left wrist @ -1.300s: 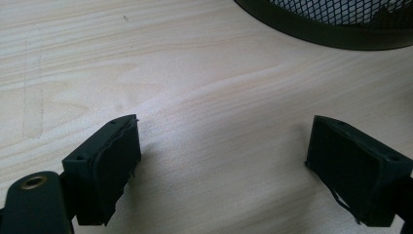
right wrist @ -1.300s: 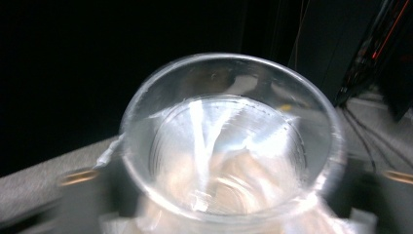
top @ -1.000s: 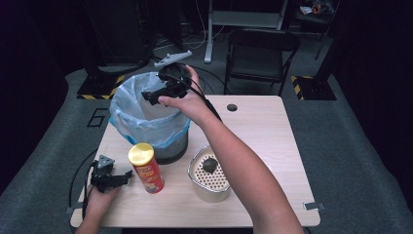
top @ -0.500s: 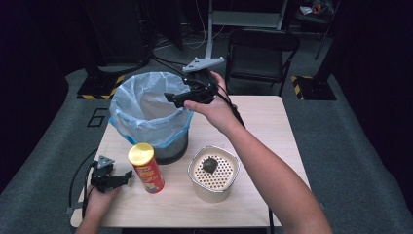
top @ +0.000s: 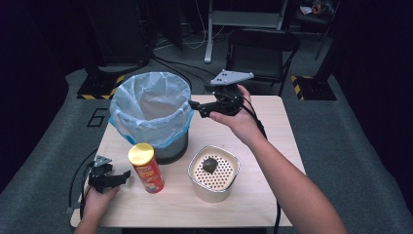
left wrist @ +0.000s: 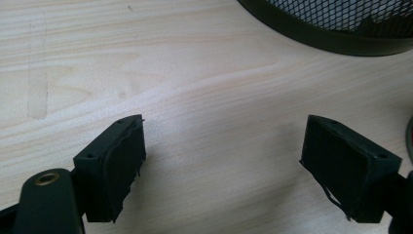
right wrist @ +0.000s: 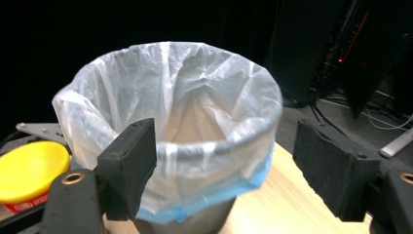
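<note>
High view: my right tool [top: 196,108] hangs just beside the rim of the lined bin [top: 151,114], jaws apart with nothing between them. A second ago it was over the bin's mouth; it has since swung off to the bin's right, and its jaws have just been closing a little, on nothing. My left tool [top: 122,177] rests low on the counter [top: 272,146] at the front left corner, close to the chip can [top: 145,167], which stands upright in front of the bin. Its jaws have just been narrowing too, also empty, and that hand has kept its place. I judge the can stiff but light, probably card with a slick printed wall and a yellow lid, so I would grip it across the middle of the body, not the lid. The perforated pot [top: 214,174] with 1 dark lump in it sits at the can's right.

Left tool view: both pads [left wrist: 119,161] stand well apart over bare wood, with the bin's dark mesh base at the top edge.

Right tool view: the bin's thin plastic liner [right wrist: 195,112] looks soft and easily torn; the 2 pads [right wrist: 134,161] frame it without touching.
</note>
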Tool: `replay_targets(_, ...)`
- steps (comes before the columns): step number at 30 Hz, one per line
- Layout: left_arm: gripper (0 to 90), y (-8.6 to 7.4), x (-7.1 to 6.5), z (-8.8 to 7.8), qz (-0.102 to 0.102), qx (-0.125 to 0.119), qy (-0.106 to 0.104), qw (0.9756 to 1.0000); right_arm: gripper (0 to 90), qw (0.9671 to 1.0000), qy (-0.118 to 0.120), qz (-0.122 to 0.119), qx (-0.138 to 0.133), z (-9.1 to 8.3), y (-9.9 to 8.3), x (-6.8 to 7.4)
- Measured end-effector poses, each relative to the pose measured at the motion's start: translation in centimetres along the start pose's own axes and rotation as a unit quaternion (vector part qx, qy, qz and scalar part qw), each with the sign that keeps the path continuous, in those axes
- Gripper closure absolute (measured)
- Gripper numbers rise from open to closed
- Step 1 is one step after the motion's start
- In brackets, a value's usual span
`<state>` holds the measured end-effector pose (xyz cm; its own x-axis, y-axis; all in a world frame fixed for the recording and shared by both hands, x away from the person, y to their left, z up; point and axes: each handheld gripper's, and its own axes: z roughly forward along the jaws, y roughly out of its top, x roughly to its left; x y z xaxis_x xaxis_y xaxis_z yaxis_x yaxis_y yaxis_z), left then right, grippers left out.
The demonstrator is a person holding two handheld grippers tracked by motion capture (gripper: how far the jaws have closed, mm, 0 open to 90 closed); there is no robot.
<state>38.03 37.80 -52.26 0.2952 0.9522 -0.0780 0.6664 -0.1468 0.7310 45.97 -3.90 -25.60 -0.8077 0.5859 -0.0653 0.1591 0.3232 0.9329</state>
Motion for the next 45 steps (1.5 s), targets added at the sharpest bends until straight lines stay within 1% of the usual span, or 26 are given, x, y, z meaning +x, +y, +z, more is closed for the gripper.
replay_targets(2,15.5,0.1,-0.1,-0.2,-0.005,-0.002,-0.001,1.0,25.1,1.0,-0.004,0.006,-0.002,-0.6,-0.5,-0.3)
replay_targets(7,15.1,0.4,-0.3,-0.9,-0.002,-0.006,-0.003,1.0,27.2,0.9997,-0.016,0.016,-0.012,-2.1,-1.9,-1.1)
replay_targets(9,14.5,0.5,-0.4,-1.1,-0.001,-0.008,-0.005,1.0,27.2,0.9997,-0.018,0.012,-0.014,-2.5,-2.3,-1.4)
replay_targets(14,13.7,0.8,-0.8,-1.8,-0.007,-0.008,-0.013,0.9999,27.2,0.9995,-0.023,0.019,-0.01,-3.6,-3.6,-1.6)
replay_targets(16,13.7,0.9,-1.1,-1.9,-0.007,-0.005,-0.02,0.9998,27.2,0.9993,-0.028,0.022,-0.014,-4.1,-4.3,-1.7)
replay_targets(17,13.6,1.1,-1.3,-2.0,0.005,0.004,-0.017,0.9998,27.2,0.999,-0.035,0.023,-0.015,-4.6,-5.2,-1.9)
replay_targets(18,13.6,1.1,-1.3,-2.0,0.005,0.004,-0.017,0.9998,27.2,0.999,-0.035,0.023,-0.015,-4.6,-5.2,-1.9)
replay_targets(21,13.2,1.4,-1.6,-2.8,0.019,0.012,-0.017,0.9996,27.1,0.9986,-0.043,0.03,-0.002,-5.5,-7.2,-2.1)
replay_targets(22,12.7,1.4,-1.6,-2.8,0.019,0.012,-0.017,0.9996,27.1,0.9986,-0.043,0.03,-0.002,-5.5,-7.2,-2.1)
replay_targets(24,11.8,1.4,-1.7,-3.3,0.017,0.006,-0.021,0.9996,25.6,0.9973,-0.055,0.048,0.007,-6.3,-8.9,-2.3)
replay_targets(27,11.4,1.5,-1.9,-4.1,0.012,-0.008,-0.03,0.9995,24.3,0.9962,-0.065,0.055,0.015,-6.7,-10.0,-2.4)
replay_targets(29,11.3,1.7,-1.9,-4.6,0.019,-0.014,-0.031,0.9992,23.9,0.995,-0.077,0.059,0.023,-7.1,-11.6,-2.5)
replay_targets(30,11.3,1.8,-2.1,-4.9,0.018,-0.018,-0.034,0.9991,23.9,0.995,-0.077,0.059,0.023,-7.1,-11.6,-2.5)
replay_targets(31,11.3,2.0,-2.2,-5.6,0.024,-0.024,-0.044,0.9984,23.8,0.9944,-0.083,0.06,0.029,-7.4,-12.6,-2.6)
replay_targets(32,11.3,2.0,-2.2,-5.6,0.024,-0.024,-0.044,0.9984,23.8,0.9937,-0.089,0.06,0.03,-7.5,-13.0,-2.7)
replay_targets(33,11.3,2.1,-2.4,-6.2,0.034,-0.028,-0.058,0.9973,23.8,0.9929,-0.095,0.064,0.032,-7.6,-13.5,-2.8)
replay_targets(34,11.3,2.1,-2.6,-6.4,0.035,-0.027,-0.065,0.9969,23.8,0.9919,-0.101,0.068,0.035,-7.6,-14.0,-2.8)
replay_targets(36,11.4,2.1,-2.7,-6.7,0.036,-0.025,-0.07,0.9966,23.8,0.9911,-0.105,0.073,0.037,-7.7,-14.5,-2.8)
replay_targets(38,11.4,2.0,-3.1,-7.2,0.041,-0.033,-0.078,0.9956,23.8,0.9897,-0.112,0.079,0.042,-7.8,-15.3,-2.9)
replay_targets(39,11.5,1.8,-3.6,-7.6,0.041,-0.04,-0.093,0.994,23.8,0.9883,-0.123,0.075,0.052,-7.8,-16.1,-2.9)
replay_targets(40,11.5,1.8,-3.6,-7.6,0.041,-0.04,-0.093,0.994,23.8,0.9883,-0.123,0.075,0.052,-7.8,-16.1,-2.9)
replay_targets(41,11.6,1.7,-4.0,-8.0,0.045,-0.045,-0.109,0.992,23.8,0.9872,-0.129,0.078,0.053,-8.1,-16.7,-2.9)
replay_targets(42,11.6,1.7,-4.0,-8.0,0.045,-0.045,-0.109,0.992,23.8,0.9872,-0.129,0.078,0.053,-8.1,-16.7,-2.9)
replay_targets(43,11.5,1.6,-4.5,-8.3,0.052,-0.048,-0.121,0.9901,23.8,0.9863,-0.131,0.085,0.051,-8.3,-17.4,-3.0)
replay_targets(44,11.5,1.6,-4.5,-8.3,0.052,-0.048,-0.121,0.9901,23.8,0.9863,-0.131,0.085,0.051,-8.3,-17.4,-3.0)
replay_targets(45,11.5,1.6,-4.8,-8.5,0.054,-0.05,-0.128,0.989,23.8,0.9858,-0.133,0.089,0.052,-8.4,-17.7,-3.0)
